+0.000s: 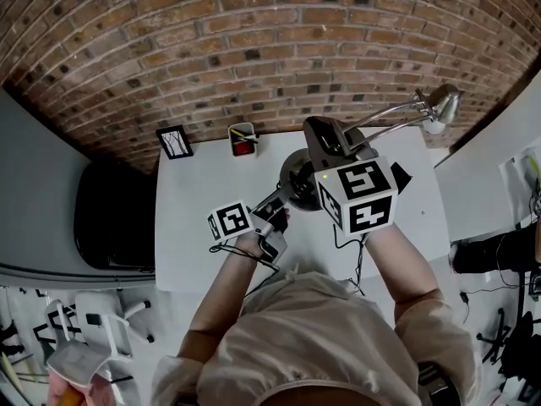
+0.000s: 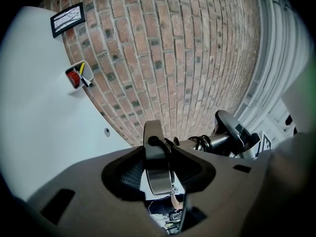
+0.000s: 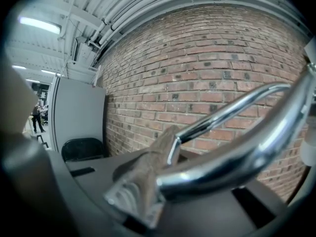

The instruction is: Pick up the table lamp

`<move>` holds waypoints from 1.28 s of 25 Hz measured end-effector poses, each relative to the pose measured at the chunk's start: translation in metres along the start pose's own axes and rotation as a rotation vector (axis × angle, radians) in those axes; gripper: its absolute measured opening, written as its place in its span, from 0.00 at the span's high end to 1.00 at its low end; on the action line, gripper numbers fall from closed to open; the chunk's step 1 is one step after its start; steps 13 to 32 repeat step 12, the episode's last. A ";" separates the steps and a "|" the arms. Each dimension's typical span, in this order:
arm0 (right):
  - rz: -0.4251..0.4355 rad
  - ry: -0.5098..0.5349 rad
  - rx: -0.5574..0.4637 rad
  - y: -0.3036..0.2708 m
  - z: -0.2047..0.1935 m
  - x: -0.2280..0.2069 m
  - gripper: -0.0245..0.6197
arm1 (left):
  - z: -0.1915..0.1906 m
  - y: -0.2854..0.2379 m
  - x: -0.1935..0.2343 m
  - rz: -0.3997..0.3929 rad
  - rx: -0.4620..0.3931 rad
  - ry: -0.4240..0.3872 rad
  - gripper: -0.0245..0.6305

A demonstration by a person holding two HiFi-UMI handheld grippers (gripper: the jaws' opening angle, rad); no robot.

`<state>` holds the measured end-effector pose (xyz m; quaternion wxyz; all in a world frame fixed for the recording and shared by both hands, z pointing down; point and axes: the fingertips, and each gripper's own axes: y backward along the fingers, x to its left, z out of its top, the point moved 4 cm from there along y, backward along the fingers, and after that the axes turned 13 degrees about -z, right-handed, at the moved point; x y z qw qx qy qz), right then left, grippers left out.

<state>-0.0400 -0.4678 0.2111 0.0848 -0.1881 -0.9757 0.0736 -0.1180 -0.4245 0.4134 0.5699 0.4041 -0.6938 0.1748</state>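
Head view, from the left: a picture frame [image 1: 173,141] and a pen cup [image 1: 243,139] stand at the back of the white worktop [image 1: 203,235], by the brick wall. My left tongs [image 1: 283,195] are clamped on the round base of the table lamp [image 1: 297,180], mid-worktop. My right tongs [image 1: 325,135] are closed tight on its chrome arm [image 1: 390,112], which reaches right to the shade [image 1: 443,102].

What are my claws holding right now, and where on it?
Table lamp: left claw clamps the rim of its round base, right claw shut on its chrome arm.
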 end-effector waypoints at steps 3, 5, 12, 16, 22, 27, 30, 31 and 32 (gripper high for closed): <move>-0.002 0.005 0.006 -0.001 0.000 0.001 0.92 | -0.001 0.000 0.001 0.001 -0.004 0.011 0.70; -0.001 0.006 0.008 -0.001 0.000 0.002 0.92 | -0.001 0.001 0.000 0.000 -0.004 0.012 0.70; 0.006 0.014 0.003 -0.001 -0.003 0.003 0.92 | -0.003 0.001 0.005 0.002 -0.005 0.004 0.70; 0.006 0.014 0.003 -0.001 -0.003 0.003 0.92 | -0.003 0.001 0.005 0.002 -0.005 0.004 0.70; 0.006 0.014 0.003 -0.001 -0.003 0.003 0.92 | -0.003 0.001 0.005 0.002 -0.005 0.004 0.70; 0.006 0.014 0.003 -0.001 -0.003 0.003 0.92 | -0.003 0.001 0.005 0.002 -0.005 0.004 0.70; 0.006 0.014 0.003 -0.001 -0.003 0.003 0.92 | -0.003 0.001 0.005 0.002 -0.005 0.004 0.70; 0.006 0.014 0.003 -0.001 -0.003 0.003 0.92 | -0.003 0.001 0.005 0.002 -0.005 0.004 0.70; 0.006 0.014 0.003 -0.001 -0.003 0.003 0.92 | -0.003 0.001 0.005 0.002 -0.005 0.004 0.70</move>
